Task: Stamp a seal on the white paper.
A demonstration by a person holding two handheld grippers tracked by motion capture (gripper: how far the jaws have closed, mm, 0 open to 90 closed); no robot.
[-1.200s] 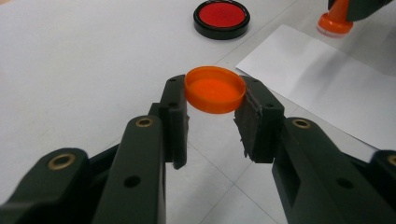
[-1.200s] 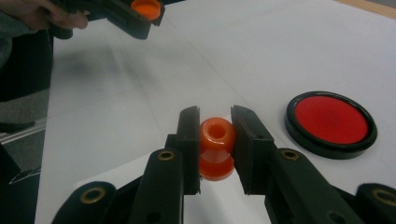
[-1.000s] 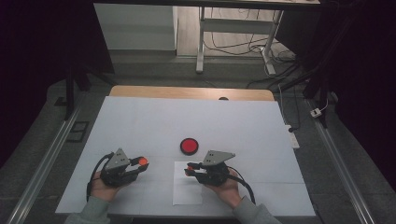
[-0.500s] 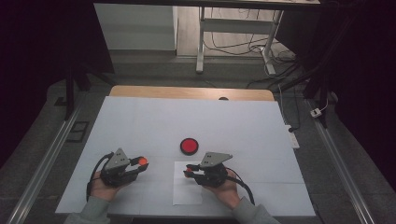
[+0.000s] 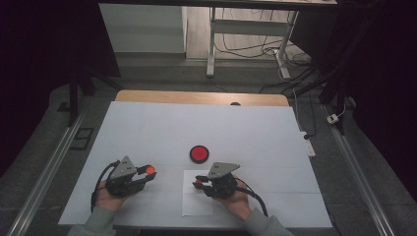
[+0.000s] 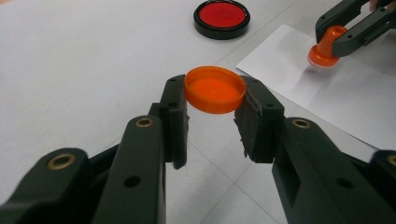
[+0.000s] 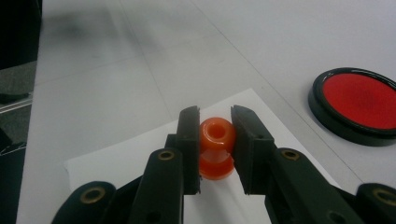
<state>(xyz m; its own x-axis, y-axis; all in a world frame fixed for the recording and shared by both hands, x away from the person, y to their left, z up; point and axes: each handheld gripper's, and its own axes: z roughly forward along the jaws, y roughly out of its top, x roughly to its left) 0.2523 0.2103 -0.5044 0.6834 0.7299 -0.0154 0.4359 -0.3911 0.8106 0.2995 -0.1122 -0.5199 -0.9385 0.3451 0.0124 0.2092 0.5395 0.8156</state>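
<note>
The right hand-held gripper (image 7: 214, 140), clamping the orange stamp (image 7: 215, 148), is pressing it onto the paper sheet (image 5: 196, 199); the left hand-held gripper (image 6: 212, 100) is gripping its cap (image 6: 215, 88). Next comes lifting straight up, probably.

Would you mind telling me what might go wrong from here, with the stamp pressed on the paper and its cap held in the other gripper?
1. The right gripper clamps the orange stamp on the loose paper sheet; lifting may drag or smear it.
2. The left gripper pinches the orange cap by its rim only, so it could pop out.
3. The open red ink pad lies close by; a careless sweep might knock it.
</note>
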